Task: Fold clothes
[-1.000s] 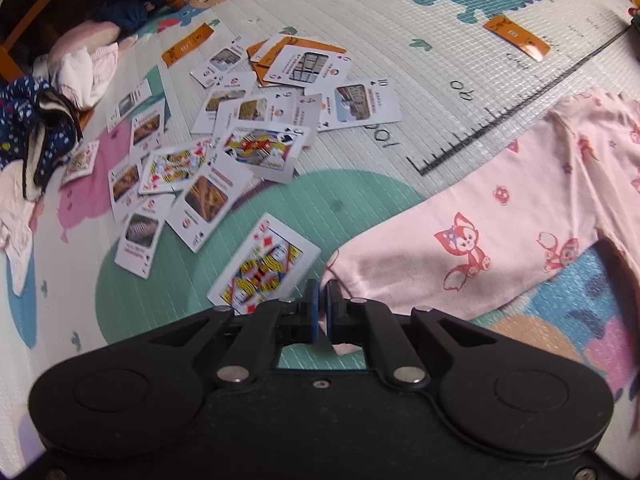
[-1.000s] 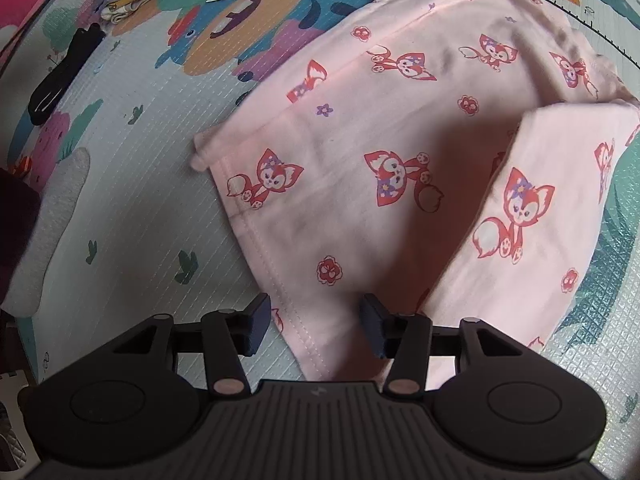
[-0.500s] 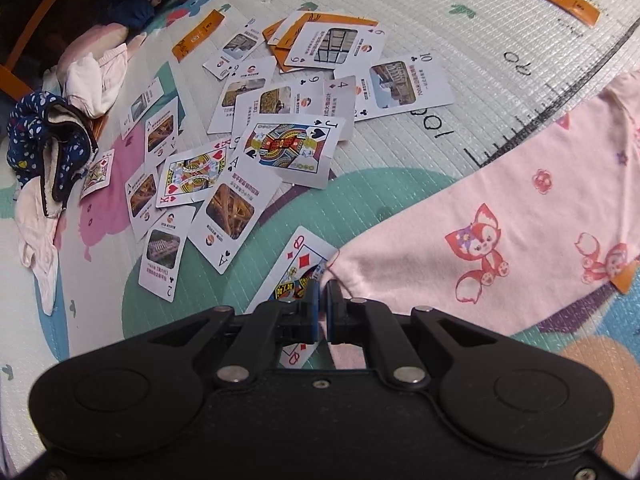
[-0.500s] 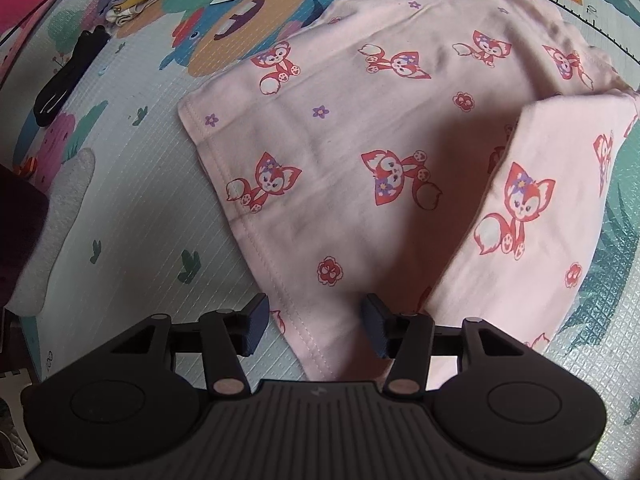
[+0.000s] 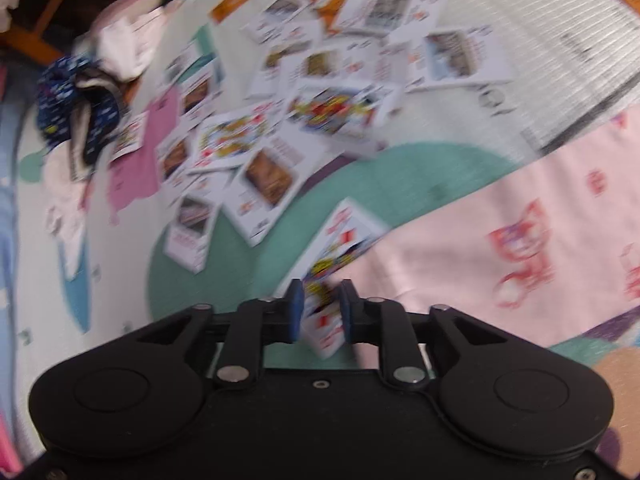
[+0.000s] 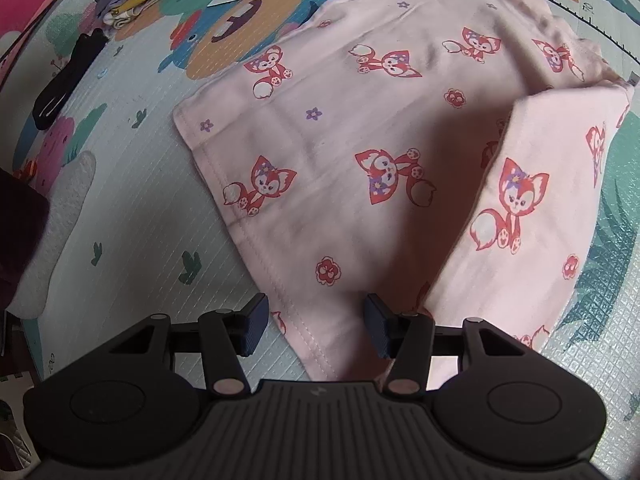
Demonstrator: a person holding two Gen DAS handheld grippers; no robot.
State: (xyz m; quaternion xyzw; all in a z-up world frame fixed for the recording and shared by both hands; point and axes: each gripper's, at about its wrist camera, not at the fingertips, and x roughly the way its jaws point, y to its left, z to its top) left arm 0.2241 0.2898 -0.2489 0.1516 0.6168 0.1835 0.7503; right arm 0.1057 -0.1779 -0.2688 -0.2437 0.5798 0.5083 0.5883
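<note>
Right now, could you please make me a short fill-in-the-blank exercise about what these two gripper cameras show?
1. The pink shirt is printed with red ____.
2. Between the open fingers of the left gripper shows a playing ____.
3. The right gripper hovers with its jaws ____ over the shirt's hem.
4. The scattered cards lie on a patterned play ____.

Missing words: foxes; card; open; mat

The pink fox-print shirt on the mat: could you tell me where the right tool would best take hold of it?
Probably at the hemmed bottom corner of the pink fox-print shirt, which already lies between the open jaws of the right tool. Come from the near side, straight down: the hem lies flat and free on the mat, with nothing on it.
</note>
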